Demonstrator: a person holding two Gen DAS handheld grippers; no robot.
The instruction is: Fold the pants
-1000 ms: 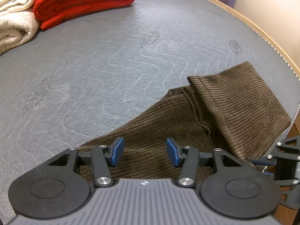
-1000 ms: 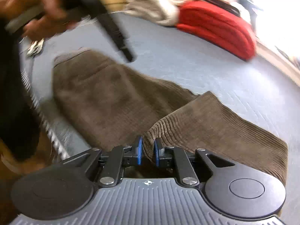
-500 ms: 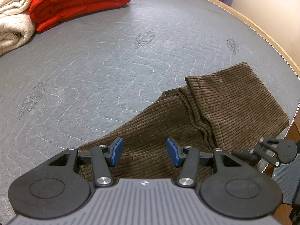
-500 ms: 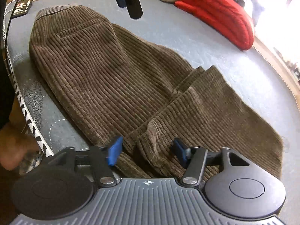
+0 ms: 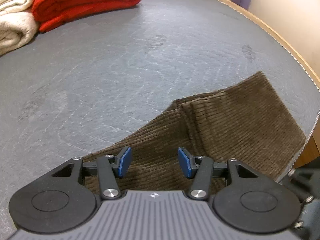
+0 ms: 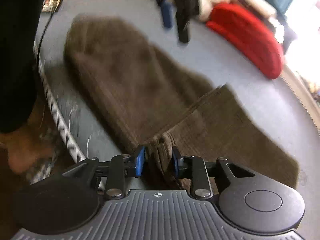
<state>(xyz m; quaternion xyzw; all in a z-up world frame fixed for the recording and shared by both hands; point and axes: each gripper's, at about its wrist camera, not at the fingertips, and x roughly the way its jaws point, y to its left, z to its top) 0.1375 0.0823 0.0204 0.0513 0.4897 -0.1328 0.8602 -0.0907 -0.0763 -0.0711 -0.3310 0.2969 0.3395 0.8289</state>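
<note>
Grey quilted mattress (image 5: pixel 120 70) fills both views, with a red blanket (image 5: pixel 86 2) and a cream blanket (image 5: pixel 14 26) folded at the far end. On it near the front edge lie the brown corduroy pants (image 5: pixel 230 124), already doubled once, the long axis running from the waist end at the left gripper across to the folded bulge at the right gripper. The left gripper (image 5: pixel 155 163) hovers just over the cloth, blue pads spread apart with nothing between them. The right gripper (image 6: pixel 157 161) has a bunched ridge of corduroy (image 6: pixel 160 156) between its pads, which look pressed against it, though blur makes contact hard to confirm. By my reading, the right hand is set to carry its end toward the waist; the left has yet to grip.
</note>
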